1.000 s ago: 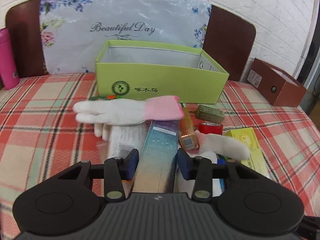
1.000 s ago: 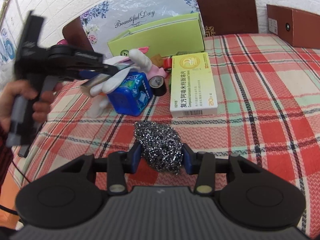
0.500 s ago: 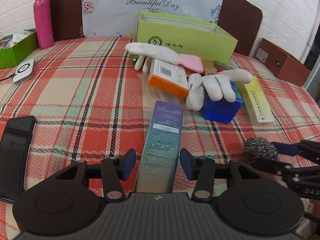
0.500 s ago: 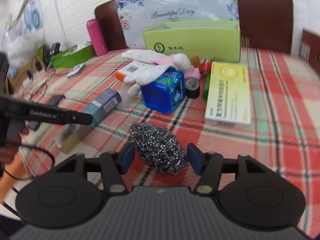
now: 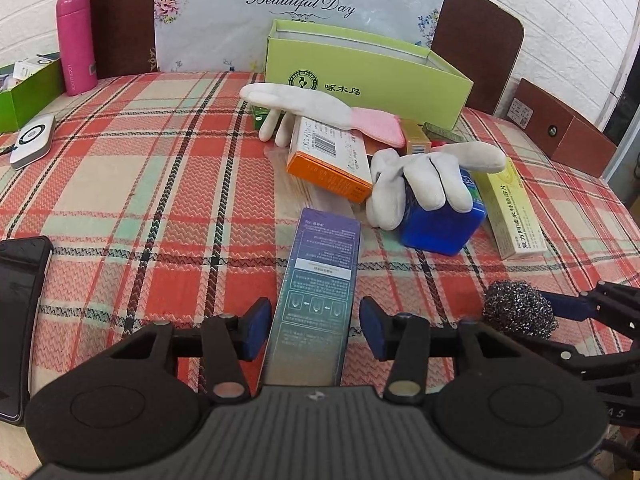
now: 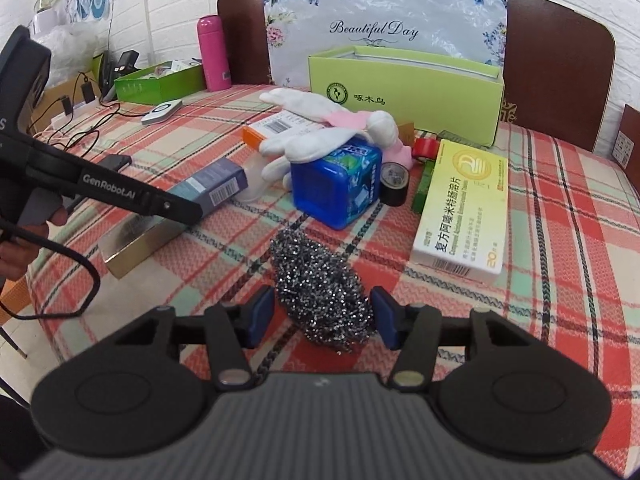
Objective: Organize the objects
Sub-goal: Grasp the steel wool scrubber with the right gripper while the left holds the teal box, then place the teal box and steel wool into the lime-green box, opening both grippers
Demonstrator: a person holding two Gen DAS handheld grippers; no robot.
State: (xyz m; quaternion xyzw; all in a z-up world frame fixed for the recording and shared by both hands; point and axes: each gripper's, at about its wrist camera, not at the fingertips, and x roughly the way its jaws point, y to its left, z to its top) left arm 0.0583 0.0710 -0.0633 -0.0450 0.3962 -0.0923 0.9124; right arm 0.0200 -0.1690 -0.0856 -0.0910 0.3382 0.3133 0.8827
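Purple box (image 5: pixel 316 300) between left claw (image 5: pixel 310 330) pads

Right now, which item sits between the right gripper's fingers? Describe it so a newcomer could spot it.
Start at the open green box at the back of the plaid tablecloth, then come forward past the blue cube container. Between the right gripper fingers lies the steel wool scourer, the only glittery tangled metal ball among smooth boxes.

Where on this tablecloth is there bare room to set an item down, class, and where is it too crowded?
Bare cloth lies between the white remote, the black phone and the purple-teal box, and right of the yellow medicine box. It is crowded before the green box: gloves, orange box, blue cube and tape rolls are packed together.
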